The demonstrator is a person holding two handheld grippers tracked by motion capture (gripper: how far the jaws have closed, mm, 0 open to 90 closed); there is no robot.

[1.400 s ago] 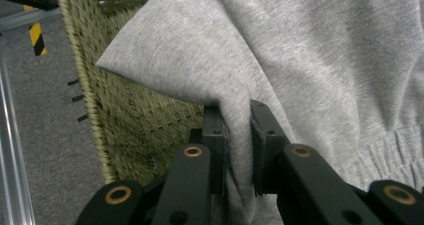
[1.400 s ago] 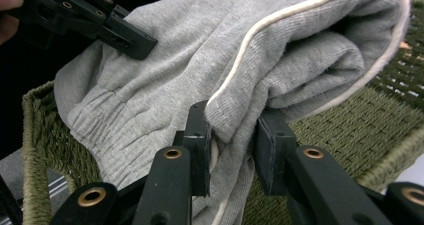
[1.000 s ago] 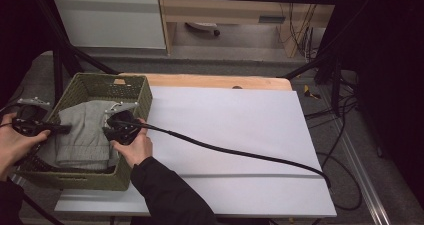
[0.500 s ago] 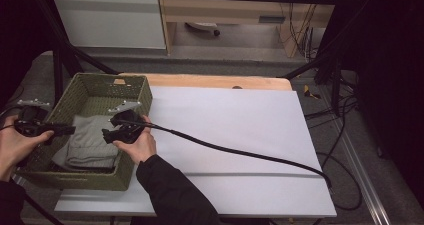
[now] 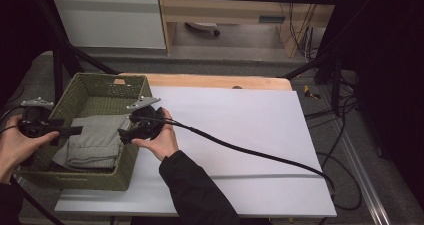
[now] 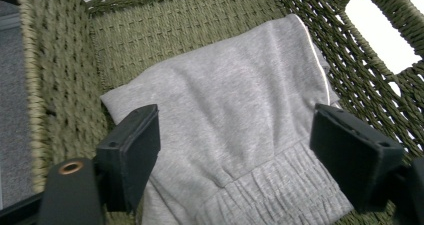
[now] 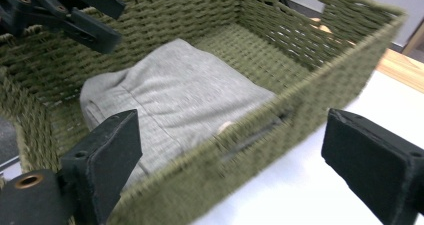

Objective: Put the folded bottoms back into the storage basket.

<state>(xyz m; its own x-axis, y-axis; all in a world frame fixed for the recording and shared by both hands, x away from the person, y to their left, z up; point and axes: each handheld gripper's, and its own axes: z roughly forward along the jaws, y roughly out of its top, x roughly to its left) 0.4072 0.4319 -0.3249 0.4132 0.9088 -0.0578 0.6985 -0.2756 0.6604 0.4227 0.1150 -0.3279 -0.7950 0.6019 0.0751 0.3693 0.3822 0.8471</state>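
A green woven basket [image 5: 80,181] stands at the table's left and holds a folded grey garment [image 5: 95,140] with a ribbed band. My left gripper [image 5: 75,131] reaches in over the basket's left rim. Its jaws stand open above the garment [image 6: 235,100], holding nothing, with the basket wall [image 6: 165,25] beyond. My right gripper [image 5: 124,136] is at the basket's right wall, pointing left. In the right gripper view that gripper [image 7: 240,145] is open and straddles the wall, with the garment [image 7: 185,90] inside and the left gripper [image 7: 75,15] at the far side.
A white sheet [image 5: 240,130] covers the table right of the basket. The right gripper's black cable [image 5: 250,152] trails across it to the right edge. A strip of bare wood [image 5: 215,81] shows at the back. Black frame poles stand at both sides.
My right gripper has drawn back to the right, from above the garment to the basket's right wall. The garment now lies flatter in the basket. The left gripper has shifted slightly right.
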